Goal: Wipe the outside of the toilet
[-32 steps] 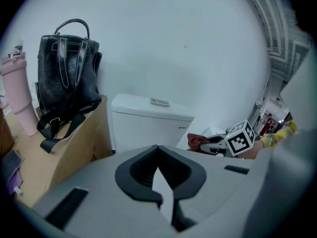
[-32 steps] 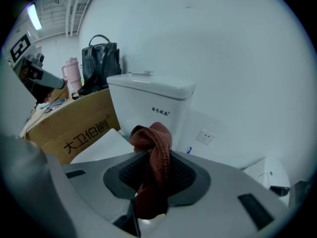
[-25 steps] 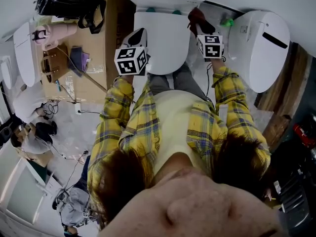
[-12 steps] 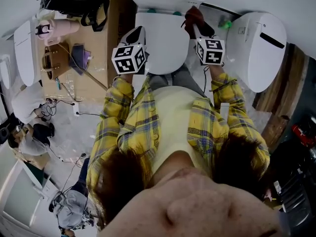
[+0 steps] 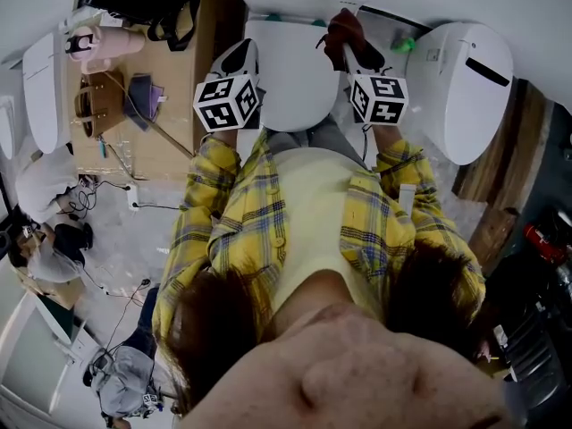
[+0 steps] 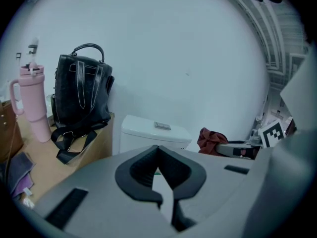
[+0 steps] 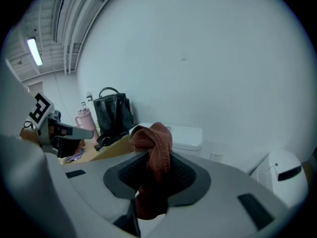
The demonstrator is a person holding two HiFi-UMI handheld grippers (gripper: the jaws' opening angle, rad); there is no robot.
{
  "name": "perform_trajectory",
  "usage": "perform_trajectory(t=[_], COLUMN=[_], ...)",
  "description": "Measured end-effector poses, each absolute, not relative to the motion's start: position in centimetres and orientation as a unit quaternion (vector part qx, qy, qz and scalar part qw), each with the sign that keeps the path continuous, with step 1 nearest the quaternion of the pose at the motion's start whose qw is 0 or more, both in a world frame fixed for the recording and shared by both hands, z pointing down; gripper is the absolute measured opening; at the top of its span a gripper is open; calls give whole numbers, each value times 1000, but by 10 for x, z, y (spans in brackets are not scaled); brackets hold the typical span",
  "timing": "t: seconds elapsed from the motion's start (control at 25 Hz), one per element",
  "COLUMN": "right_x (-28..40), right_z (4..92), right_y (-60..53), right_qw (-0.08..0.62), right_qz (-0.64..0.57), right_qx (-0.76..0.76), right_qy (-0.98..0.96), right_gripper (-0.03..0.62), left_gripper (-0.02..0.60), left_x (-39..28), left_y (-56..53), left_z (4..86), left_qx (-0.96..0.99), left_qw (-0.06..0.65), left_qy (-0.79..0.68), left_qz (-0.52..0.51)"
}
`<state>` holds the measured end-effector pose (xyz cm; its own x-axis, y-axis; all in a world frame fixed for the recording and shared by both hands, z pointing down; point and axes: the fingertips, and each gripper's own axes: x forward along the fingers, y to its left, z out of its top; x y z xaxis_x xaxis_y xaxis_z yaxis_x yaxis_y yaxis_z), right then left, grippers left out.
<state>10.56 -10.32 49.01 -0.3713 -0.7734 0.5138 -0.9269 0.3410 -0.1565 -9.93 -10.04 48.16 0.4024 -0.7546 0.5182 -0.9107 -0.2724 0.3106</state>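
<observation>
Clamping red cloth (image 7: pixel 151 139), right hand-held gripper (image 7: pixel 155 175) above toilet (image 5: pixel 295 83); left hand-held gripper (image 6: pixel 159 175) jaws together.

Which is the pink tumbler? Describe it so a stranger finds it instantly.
Left of the white toilet tank stands a wooden cabinet carrying a black leather backpack. The pink tumbler stands upright just left of that backpack. It is the only pink thing there, tall, with a side handle.
</observation>
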Motion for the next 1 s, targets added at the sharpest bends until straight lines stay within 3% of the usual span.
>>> perform_trajectory(t=[1.0], right_x=[102], right_z=[452], right_y=[-84], right_qw=[109], right_qz=[253], right_qx=[547], right_qy=[-790], right_gripper=[123], left_gripper=[2], left_x=[-108], left_y=[-89], left_z=[467], left_qx=[791], left_qw=[254], left_qy=[-538], left_qz=[144])
